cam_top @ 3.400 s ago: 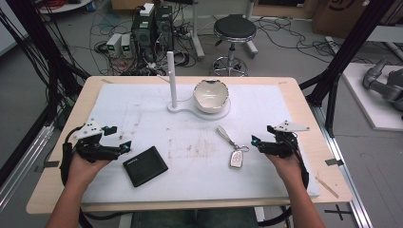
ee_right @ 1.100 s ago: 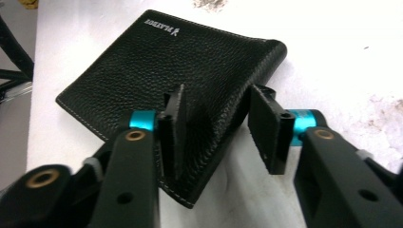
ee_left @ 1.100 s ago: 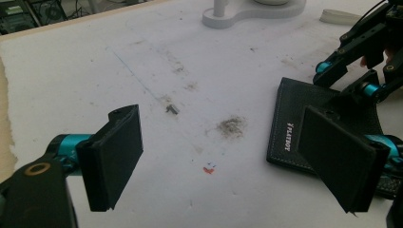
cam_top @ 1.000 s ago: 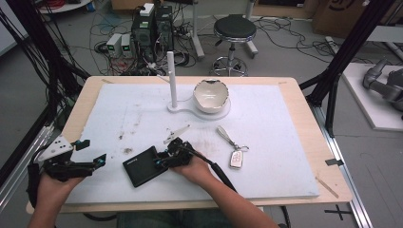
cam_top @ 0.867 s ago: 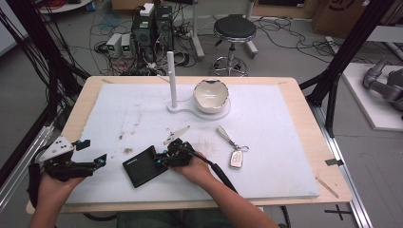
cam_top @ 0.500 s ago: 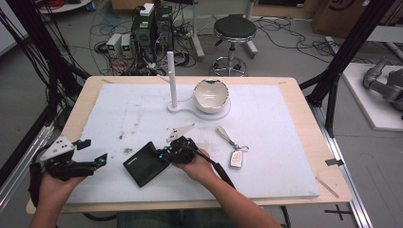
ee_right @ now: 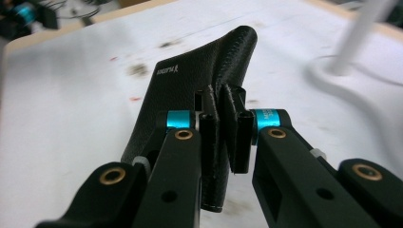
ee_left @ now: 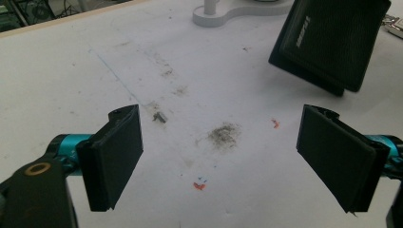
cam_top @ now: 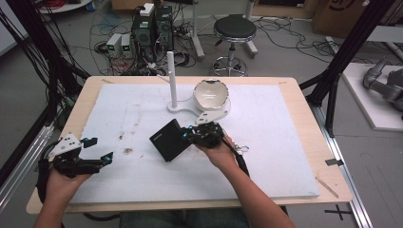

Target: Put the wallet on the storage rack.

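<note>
High view: right tongs (cam_top: pixel 194 135) are pinching one edge of a black wallet (cam_top: pixel 168 139) and holding it over the middle of the white mat (cam_top: pixel 285 142) on the worktop (cam_top: pixel 304 104). The wallet is tilting, its far corner pointing toward the white stand (cam_top: pixel 172 80); whether its low corner is touching the mat cannot be told from here. Right gripper view is adding what the high view is hiding: the right tongs (ee_right: pixel 223 128) are closed hard on the wallet (ee_right: pixel 190 90), squeezing its folded leather between the pads, the wallet's long axis running away from the camera and its far end curling up. Left gripper view: left tongs (ee_left: pixel 228 152) are standing wide apart with nothing between them, hovering over a stained patch of mat; the wallet (ee_left: pixel 332 42) is showing its textured face and a small pale logo, leaning on edge at upper right. In the high view the left tongs (cam_top: pixel 97 149) are sitting well apart from the wallet, near the worktop's left front. A white bowl (cam_top: pixel 210 92) is resting on the stand's base behind the wallet; a key fob (cam_top: pixel 240 149) is lying just beside the right hand (cam_top: pixel 216 154).
</note>
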The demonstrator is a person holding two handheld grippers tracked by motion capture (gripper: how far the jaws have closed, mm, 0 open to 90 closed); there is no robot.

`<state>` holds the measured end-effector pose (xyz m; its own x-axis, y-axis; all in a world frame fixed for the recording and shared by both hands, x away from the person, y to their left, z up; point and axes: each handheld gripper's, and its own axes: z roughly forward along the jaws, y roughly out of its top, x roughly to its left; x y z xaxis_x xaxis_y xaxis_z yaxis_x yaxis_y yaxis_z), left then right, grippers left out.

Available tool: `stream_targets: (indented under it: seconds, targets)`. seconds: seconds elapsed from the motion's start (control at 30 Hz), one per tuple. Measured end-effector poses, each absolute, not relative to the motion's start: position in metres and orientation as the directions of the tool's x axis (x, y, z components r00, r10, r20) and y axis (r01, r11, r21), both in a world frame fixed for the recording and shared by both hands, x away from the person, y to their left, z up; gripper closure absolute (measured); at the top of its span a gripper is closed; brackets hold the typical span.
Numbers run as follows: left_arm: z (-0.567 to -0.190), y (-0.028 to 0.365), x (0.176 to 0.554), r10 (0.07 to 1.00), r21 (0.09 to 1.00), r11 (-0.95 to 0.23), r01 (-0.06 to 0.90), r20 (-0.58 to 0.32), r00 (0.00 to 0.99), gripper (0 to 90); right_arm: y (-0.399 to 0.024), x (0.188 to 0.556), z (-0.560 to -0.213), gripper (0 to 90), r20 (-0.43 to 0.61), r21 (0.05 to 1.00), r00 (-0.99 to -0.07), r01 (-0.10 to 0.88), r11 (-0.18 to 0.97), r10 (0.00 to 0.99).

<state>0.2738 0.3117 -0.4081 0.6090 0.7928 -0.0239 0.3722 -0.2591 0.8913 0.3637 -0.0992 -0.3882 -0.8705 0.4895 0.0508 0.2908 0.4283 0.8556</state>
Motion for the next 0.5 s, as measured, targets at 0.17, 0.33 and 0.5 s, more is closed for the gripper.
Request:
stream_targets:
  seconds: [0.17,0.33,0.5]
  targets:
    - [-0.408,0.306,0.279,0.785,0.892,-0.258,0.37,-0.029,0.619,15.5,-0.119,0.372,-0.377,86.2,0.037,0.869,-0.843,0.292,0.399,0.537]
    - [-0.408,0.302,0.283,0.776,0.893,-0.261,0.366,-0.031,0.63,15.5,-0.129,0.379,-0.367,86.2,0.014,0.874,-0.83,0.281,0.397,0.558]
    - [-0.409,0.3,0.286,0.773,0.893,-0.26,0.367,-0.036,0.634,15.5,-0.136,0.386,-0.352,86.2,-0.031,0.875,-0.815,0.257,0.409,0.578]
